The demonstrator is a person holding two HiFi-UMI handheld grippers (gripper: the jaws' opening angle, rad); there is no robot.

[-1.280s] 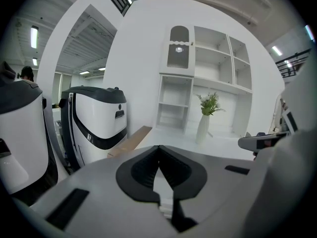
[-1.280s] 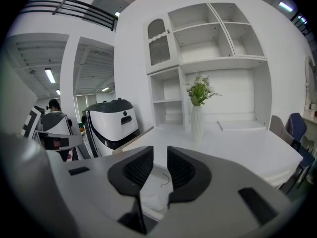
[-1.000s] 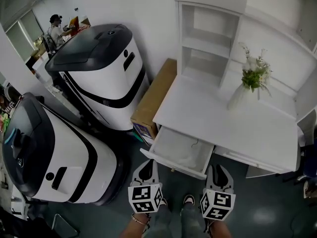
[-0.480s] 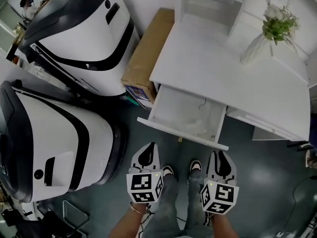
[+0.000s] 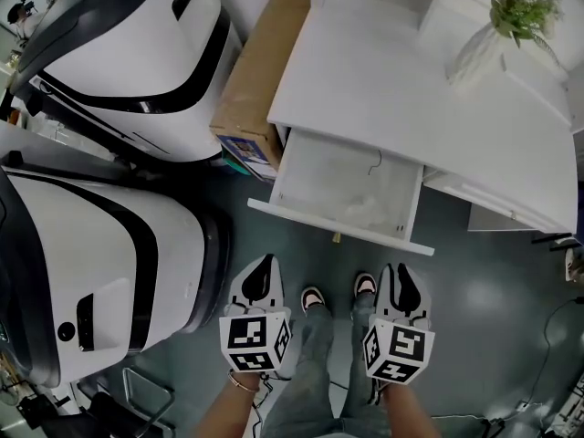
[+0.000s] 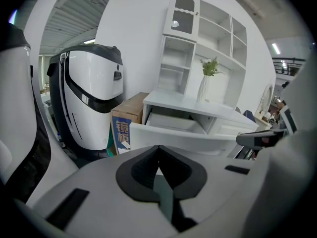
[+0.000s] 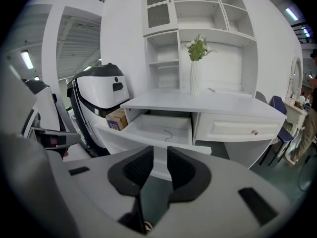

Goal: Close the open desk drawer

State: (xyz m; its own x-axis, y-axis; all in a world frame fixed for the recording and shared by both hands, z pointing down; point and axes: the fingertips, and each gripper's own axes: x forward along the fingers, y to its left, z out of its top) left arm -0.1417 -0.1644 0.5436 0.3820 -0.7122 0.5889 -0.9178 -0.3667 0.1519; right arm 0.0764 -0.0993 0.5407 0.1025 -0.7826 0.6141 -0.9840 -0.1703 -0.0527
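Under the white tabletop point(image 5: 383, 99), the white wooden desk drawer point(image 5: 310, 219) stands pulled out, apart from both grippers. We should set the left gripper point(image 5: 264, 263), fingers clenched empty, and the right gripper point(image 5: 402, 270), fingers released, against its front panel and push evenly, straight in.

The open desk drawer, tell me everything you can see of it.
The drawer is white and looks like painted wood: a shallow box with a flat front panel and a small knob at its middle. It stands pulled well out, level, from under the left end of the white desk. Inside lie a thin dark curl of wire and something pale and crumpled. Nothing touches its front.
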